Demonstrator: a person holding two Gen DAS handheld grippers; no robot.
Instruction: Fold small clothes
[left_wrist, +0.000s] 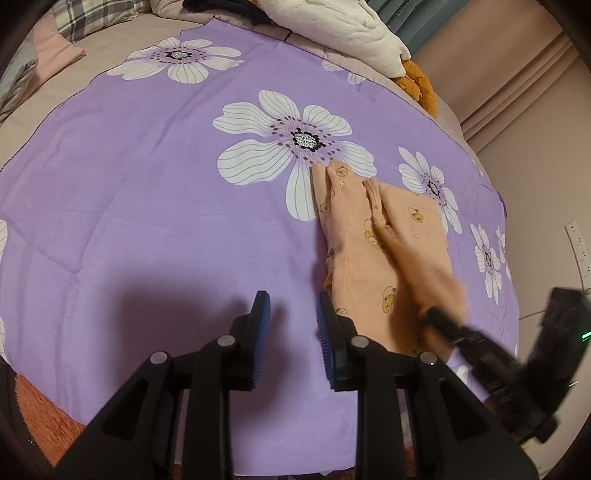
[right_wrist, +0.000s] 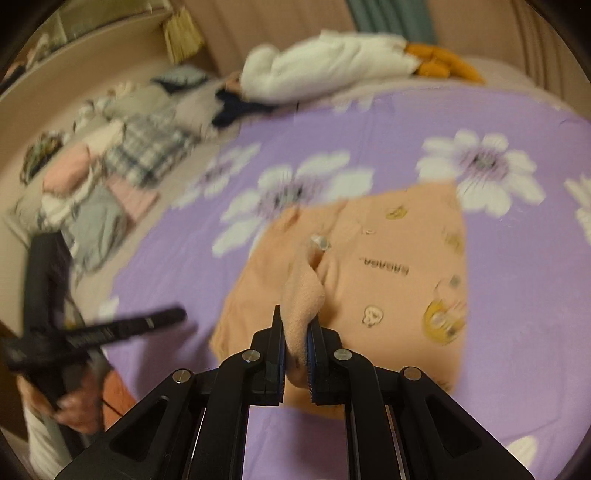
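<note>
A small peach garment (left_wrist: 373, 240) with bear prints lies on the purple flowered sheet (left_wrist: 147, 184). My left gripper (left_wrist: 293, 314) is open and empty, hovering over the sheet just left of the garment's near end. My right gripper (right_wrist: 295, 343) is shut on a fold of the peach garment (right_wrist: 388, 266) and lifts it off the rest; the view is motion-blurred. The right gripper also shows blurred at the lower right of the left wrist view (left_wrist: 436, 317), and the left gripper shows at the left of the right wrist view (right_wrist: 162, 317).
A white plush blanket (left_wrist: 340, 26) and an orange plush item (left_wrist: 417, 85) lie at the far edge of the bed. A pile of plaid, pink and grey clothes (right_wrist: 110, 173) lies at the far left. An orange rug (left_wrist: 40, 417) lies by the near bed edge.
</note>
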